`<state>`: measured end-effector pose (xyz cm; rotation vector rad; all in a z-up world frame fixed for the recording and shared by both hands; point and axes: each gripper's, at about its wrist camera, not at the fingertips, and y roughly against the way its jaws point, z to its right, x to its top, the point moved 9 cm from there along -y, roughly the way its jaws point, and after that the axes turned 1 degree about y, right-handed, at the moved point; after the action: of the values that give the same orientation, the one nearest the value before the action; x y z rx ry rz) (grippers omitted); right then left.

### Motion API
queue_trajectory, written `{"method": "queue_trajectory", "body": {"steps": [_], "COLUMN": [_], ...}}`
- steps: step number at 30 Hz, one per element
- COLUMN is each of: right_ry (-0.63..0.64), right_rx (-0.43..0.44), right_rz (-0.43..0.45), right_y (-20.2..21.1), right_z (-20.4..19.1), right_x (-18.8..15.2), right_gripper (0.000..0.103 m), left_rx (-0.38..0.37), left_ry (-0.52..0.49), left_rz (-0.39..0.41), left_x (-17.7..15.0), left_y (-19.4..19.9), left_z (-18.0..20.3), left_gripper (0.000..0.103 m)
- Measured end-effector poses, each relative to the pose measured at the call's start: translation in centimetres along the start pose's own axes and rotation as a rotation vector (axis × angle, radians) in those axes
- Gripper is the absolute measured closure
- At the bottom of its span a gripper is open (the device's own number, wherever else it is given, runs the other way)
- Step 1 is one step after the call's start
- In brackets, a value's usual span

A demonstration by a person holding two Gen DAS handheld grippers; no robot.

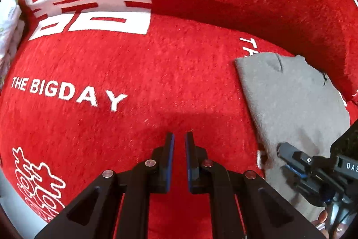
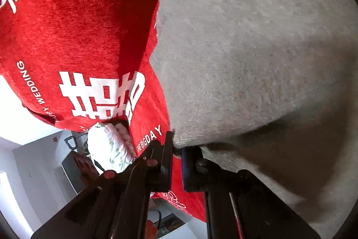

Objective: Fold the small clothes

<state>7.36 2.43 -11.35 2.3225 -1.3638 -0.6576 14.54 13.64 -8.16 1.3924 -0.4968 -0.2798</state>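
A grey garment (image 1: 290,100) lies flat on the right side of a red blanket (image 1: 156,71) printed with white lettering. In the right wrist view the grey garment (image 2: 246,48) fills most of the picture. My right gripper (image 2: 177,145) is shut on its near edge, and cloth drapes over the right finger. The left wrist view shows that right gripper (image 1: 280,149) at the garment's left edge, where the cloth is blurred. My left gripper (image 1: 179,134) points down over bare red blanket to the left of the garment. Its jaws are shut to a thin slit with nothing between them.
A pile of white patterned clothes (image 1: 9,21) sits at the blanket's far left edge, and the same pile (image 2: 109,147) shows beyond the right gripper. Past the red blanket (image 2: 78,26) is a pale floor with furniture (image 2: 73,169). A person's fingers (image 1: 322,216) hold the right gripper's handle.
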Motion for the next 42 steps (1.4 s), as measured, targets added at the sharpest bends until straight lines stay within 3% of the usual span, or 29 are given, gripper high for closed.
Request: {"method": "queue_trajectory", "body": {"steps": [4,10,11,14,16,17,18,21,26,36,42], "right_ry": [0.042,0.124,0.148,0.181,0.189,0.193,0.195,0.196,0.176,0.136,0.123], "right_rx": [-0.086,-0.13,-0.147,-0.177,-0.193,-0.204,-0.213,-0.249,-0.292,-0.344,-0.369], "right_rz": [-0.024,-0.06,-0.061,-0.04,-0.02,-0.006,0.006,0.048,0.106,0.177,0.21], "right_y": [-2.1,-0.4,0.5,3.3,4.9,6.0,6.7,9.3,12.9,21.6,29.0], "right_z": [0.9,0.1,0.1,0.4,0.7,1.0,1.2,2.1,3.6,8.3,11.2], "right_x": [-0.5,-0.7,-0.8,-1.0,-0.9,-0.8,-0.7,-0.2,0.4,5.1,9.4], "right_gripper": [0.097,0.09,0.085,0.055,0.054,0.053,0.049,0.036,0.024,0.023,0.023], "left_rx": [0.008,0.007,0.004,-0.008,-0.016,-0.021,-0.023,0.016,0.026,0.07,-0.005], "left_ry": [-0.003,-0.013,-0.012,-0.012,-0.019,-0.029,-0.034,-0.09,-0.148,-0.182,-0.167], "left_rz": [-0.001,0.011,0.011,0.006,0.009,0.01,0.009,0.047,0.046,0.005,-0.024], "left_x": [-0.1,-0.3,-0.3,-0.5,-0.6,-0.7,-0.8,-0.8,-1.1,-1.8,-2.6], "left_y": [0.1,0.4,0.5,0.6,0.7,0.8,0.8,1.7,2.2,1.0,-0.5], "left_z": [0.0,1.0,1.3,2.4,3.1,3.6,4.0,5.3,7.7,13.2,22.3], "left_gripper": [0.092,0.092,0.092,0.092,0.092,0.065,0.004,0.001,0.001,0.001,0.001]}}
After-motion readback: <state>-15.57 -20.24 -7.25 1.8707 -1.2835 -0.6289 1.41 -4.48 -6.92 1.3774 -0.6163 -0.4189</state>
